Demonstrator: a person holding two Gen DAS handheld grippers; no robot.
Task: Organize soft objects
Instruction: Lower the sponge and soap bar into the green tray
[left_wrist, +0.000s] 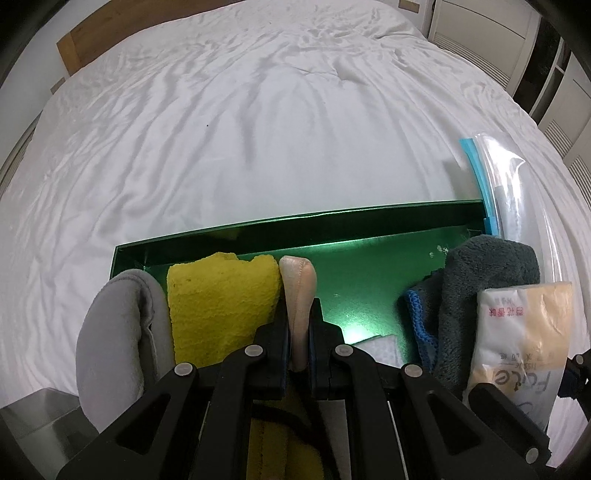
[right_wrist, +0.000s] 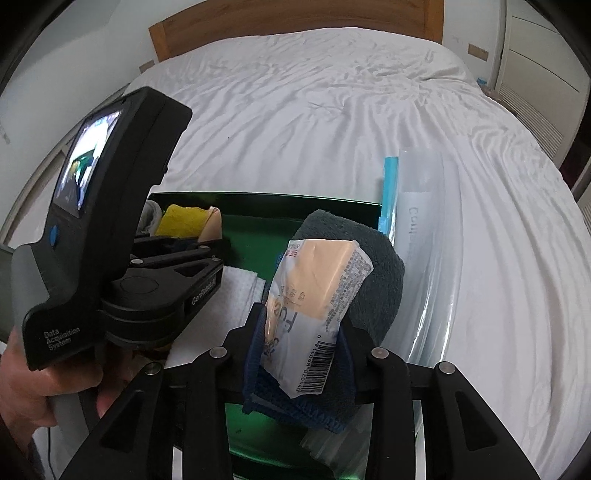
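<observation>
Green tray (left_wrist: 369, 221) on white bed sheet (left_wrist: 221, 129) | grey pad (left_wrist: 114, 332), yellow sponge (left_wrist: 221, 306) at tray's left end | left gripper (left_wrist: 300, 332) clamped tight on beige pouch (left_wrist: 297, 288) | right gripper (right_wrist: 301, 354) part-open around tissue packet (right_wrist: 317, 295) and dark grey towel (right_wrist: 369, 266), grip unclear

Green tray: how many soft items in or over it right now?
6. Grey pad, yellow sponge and pink pouch at the green tray's left; white cloth mid-tray; grey towel and tissue pack right. More may be hidden.
</observation>
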